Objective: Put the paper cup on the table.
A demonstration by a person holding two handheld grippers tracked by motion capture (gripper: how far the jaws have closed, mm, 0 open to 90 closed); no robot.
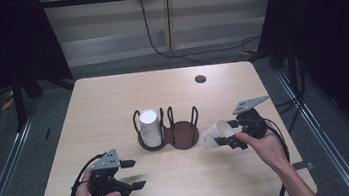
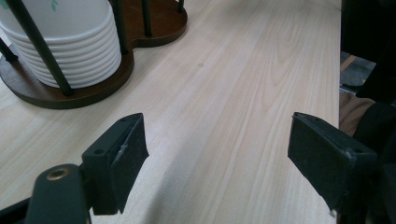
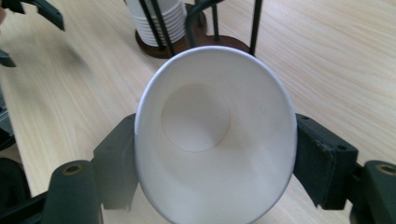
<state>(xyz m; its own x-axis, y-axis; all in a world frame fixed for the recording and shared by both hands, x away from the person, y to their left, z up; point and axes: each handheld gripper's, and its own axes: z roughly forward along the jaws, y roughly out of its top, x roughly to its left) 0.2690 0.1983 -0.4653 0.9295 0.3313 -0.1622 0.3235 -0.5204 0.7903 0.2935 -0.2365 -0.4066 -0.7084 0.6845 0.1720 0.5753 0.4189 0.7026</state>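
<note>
We squeeze a white paper cup in our right gripper, beside the cup rack. Our left gripper is wide open over bare table near the front edge.

table: light wood, rounded corners, small dark round hole near the far edge | on it: dark brown two-ring cup holder with wire posts, mid-table, ahead of the left gripper's fingers | white cup stack in the ring nearer those fingers
</note>
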